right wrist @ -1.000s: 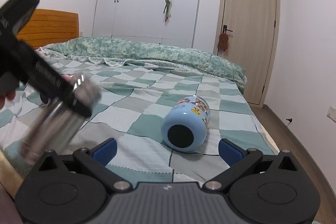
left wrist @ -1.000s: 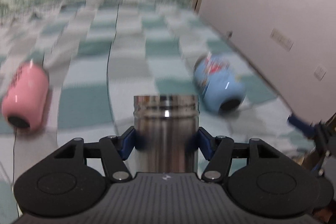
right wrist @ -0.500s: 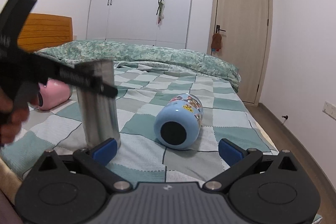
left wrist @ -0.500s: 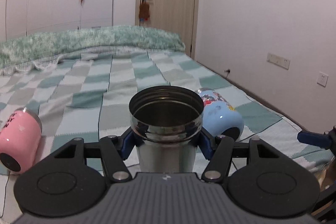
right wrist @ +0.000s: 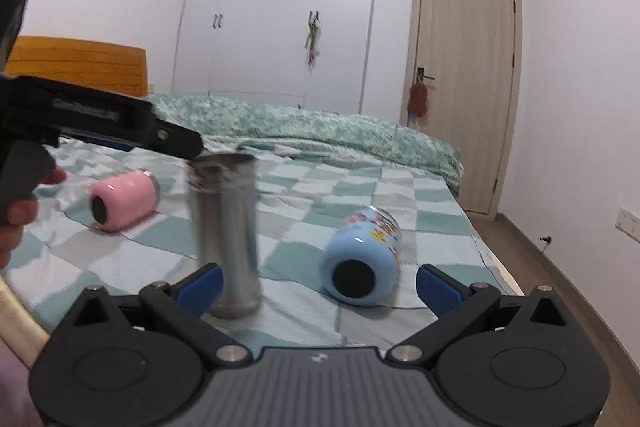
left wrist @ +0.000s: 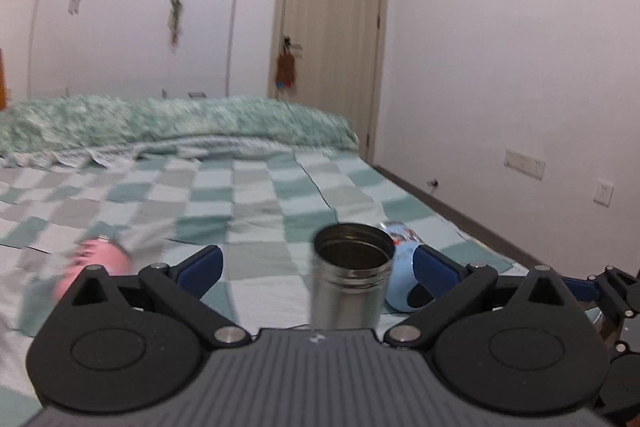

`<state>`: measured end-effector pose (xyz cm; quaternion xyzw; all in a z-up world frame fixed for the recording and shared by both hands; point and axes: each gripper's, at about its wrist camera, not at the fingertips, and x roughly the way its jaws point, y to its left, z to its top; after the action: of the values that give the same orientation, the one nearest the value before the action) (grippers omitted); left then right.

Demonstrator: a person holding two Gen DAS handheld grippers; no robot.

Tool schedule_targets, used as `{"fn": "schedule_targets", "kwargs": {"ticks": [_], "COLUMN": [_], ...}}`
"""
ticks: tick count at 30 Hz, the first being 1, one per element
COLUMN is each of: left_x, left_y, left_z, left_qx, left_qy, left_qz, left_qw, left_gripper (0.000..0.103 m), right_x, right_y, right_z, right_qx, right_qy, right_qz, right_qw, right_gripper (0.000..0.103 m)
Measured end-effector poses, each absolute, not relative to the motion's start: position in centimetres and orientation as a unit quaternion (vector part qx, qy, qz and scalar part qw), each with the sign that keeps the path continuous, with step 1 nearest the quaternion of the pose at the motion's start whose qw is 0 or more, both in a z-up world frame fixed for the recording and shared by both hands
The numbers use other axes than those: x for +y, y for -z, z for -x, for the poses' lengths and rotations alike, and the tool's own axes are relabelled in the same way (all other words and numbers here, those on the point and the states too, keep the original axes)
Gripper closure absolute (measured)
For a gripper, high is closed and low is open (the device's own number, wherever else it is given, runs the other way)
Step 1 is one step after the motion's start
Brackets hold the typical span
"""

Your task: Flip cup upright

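Observation:
A steel cup [left wrist: 352, 277] stands upright, mouth up, on the checked bed cover [left wrist: 248, 195]; it also shows in the right wrist view [right wrist: 228, 235]. My left gripper [left wrist: 316, 267] is open, its blue pads apart on either side of the cup and clear of it. A light blue cartoon cup [right wrist: 362, 261] lies on its side, base toward my open, empty right gripper [right wrist: 318, 285]. A pink cup [right wrist: 120, 199] lies on its side at the left.
The left gripper's body [right wrist: 100, 121] reaches in from the left above the steel cup. A green quilt [right wrist: 320, 135] is bunched at the far end of the bed. The bed edge and floor [right wrist: 560, 287] are at the right.
The left gripper set the steel cup upright on the bed, opened its fingers and drew back and up. The right gripper stayed open and shifted slightly.

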<state>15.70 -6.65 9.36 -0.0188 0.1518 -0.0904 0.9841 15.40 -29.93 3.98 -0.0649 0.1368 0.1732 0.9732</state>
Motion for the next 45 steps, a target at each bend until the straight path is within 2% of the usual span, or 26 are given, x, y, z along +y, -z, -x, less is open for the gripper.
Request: {"fn": "schedule_targets", "kwargs": {"ticks": [6,14,21,24,45], "left_x": [-2.5,0.3,0.0,-0.5,-0.2], "left_y": [-9.3,-4.2,-0.5,0.9,1.2], "left_z": [-9.4,-3.7,-2.1,-2.2,-1.2], "left_qx": [0.115,0.113,0.081,0.094,0.067], "left_qy": [0.05,-0.007,-0.06,-0.062,-0.058], "left_qz": [0.026,0.022,-0.009,-0.022,-0.012], "left_qw": [0.992,0.993,0.995,0.993,0.996], "left_gripper": [0.0,0.0,0.0,0.0,0.0], "right_x": [-27.6,-25.7,-25.6,-25.6,-25.6], "right_y": [-4.4,-2.1,0.6,0.9,1.2], "right_z": [-12.5,-9.1,-7.6,-7.3,-6.8], "right_qx": [0.124,0.112,0.1,0.091,0.072], "right_qy": [-0.195,-0.198,-0.185,-0.178,-0.173], "right_qz": [0.054,0.051,0.038,0.034,0.036], "right_qw": [0.971,0.973,0.977,0.979,0.982], "right_gripper": [0.0,0.0,0.0,0.0,0.0]}}
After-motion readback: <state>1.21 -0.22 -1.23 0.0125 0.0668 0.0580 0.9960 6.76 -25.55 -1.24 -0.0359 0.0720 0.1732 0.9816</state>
